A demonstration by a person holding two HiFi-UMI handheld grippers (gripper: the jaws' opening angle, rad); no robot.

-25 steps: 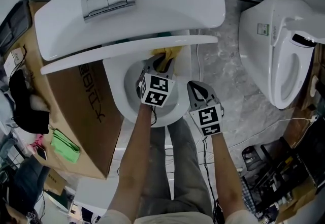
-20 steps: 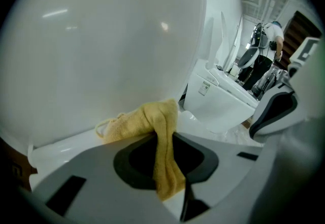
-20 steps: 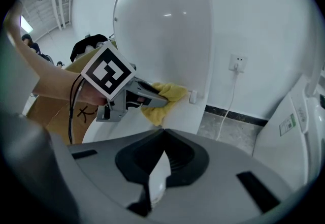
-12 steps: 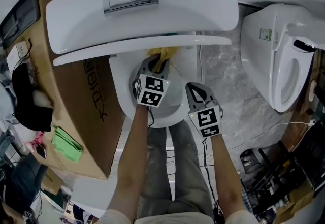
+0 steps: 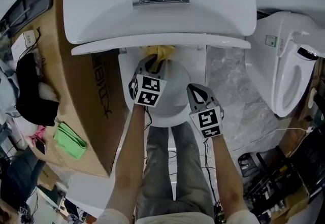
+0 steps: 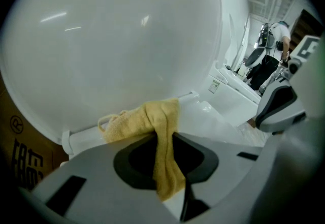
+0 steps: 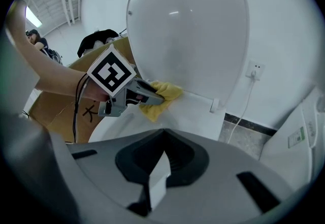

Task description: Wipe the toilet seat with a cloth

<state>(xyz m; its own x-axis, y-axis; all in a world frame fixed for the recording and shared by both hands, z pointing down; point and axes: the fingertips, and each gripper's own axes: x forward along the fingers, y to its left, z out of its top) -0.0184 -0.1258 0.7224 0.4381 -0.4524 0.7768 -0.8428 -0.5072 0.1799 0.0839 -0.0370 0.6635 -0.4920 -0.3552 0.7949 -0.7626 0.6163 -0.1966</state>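
A white toilet has its lid (image 5: 157, 45) raised against the tank, and its seat (image 5: 170, 108) lies below it. My left gripper (image 5: 156, 63) is at the back of the seat, near the hinge, shut on a yellow cloth (image 5: 161, 53). In the left gripper view the cloth (image 6: 152, 126) hangs from between the jaws against the base of the lid (image 6: 111, 40). My right gripper (image 5: 199, 93) hovers over the seat's front right, shut and holding nothing. The right gripper view shows the left gripper (image 7: 150, 95) pressing the cloth (image 7: 162, 100) onto the seat (image 7: 195, 116).
A large cardboard box (image 5: 96, 101) stands tight against the toilet's left side, with a green cloth (image 5: 68, 141) and dark clothing (image 5: 33, 91) beyond it. A second toilet (image 5: 284, 65) stands to the right. Cables and equipment (image 5: 274, 177) lie at the lower right.
The left gripper has slid the cloth leftward along the back of the seat, from the right part towards the middle. The right gripper has kept its place. The head view has shifted.
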